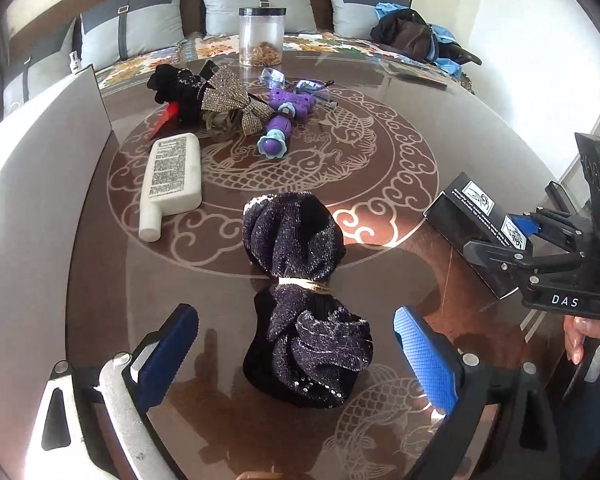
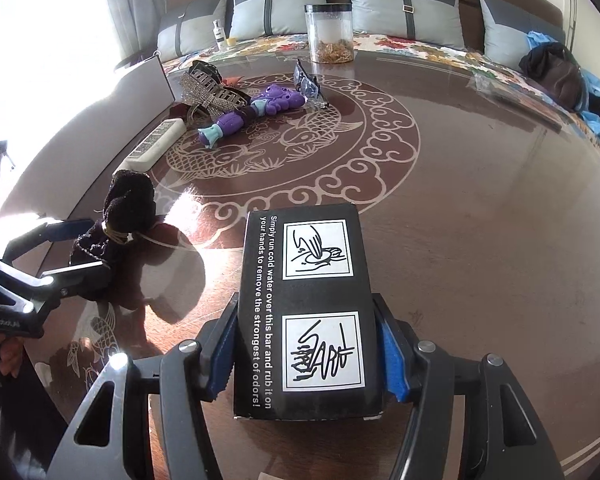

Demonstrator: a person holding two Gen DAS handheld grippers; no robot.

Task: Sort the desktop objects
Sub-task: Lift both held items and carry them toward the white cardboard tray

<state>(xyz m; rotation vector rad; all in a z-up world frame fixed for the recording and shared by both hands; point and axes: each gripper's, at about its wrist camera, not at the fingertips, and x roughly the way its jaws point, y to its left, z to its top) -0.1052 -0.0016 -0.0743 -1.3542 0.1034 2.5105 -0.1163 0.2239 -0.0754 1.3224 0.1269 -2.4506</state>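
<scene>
A black glittery hair bow (image 1: 300,292) lies on the brown glass table (image 1: 440,128), between the spread blue fingers of my left gripper (image 1: 296,356), which is open around its near half. It also shows in the right wrist view (image 2: 116,216). My right gripper (image 2: 306,356) is shut on a black box with white printed text (image 2: 306,312); the box rests on the table and shows at the right of the left wrist view (image 1: 480,228). A white bottle (image 1: 172,176), a purple toy (image 1: 284,116), a rhinestone bow (image 1: 236,104) and black hair pieces (image 1: 176,84) lie farther back.
A clear jar with a black lid (image 1: 262,36) stands at the far table edge. Clear glasses (image 1: 300,84) lie by the toy. A white board (image 1: 40,140) lines the table's left side. A sofa with grey cushions (image 1: 256,0) and a heap of bags (image 1: 412,34) lie behind.
</scene>
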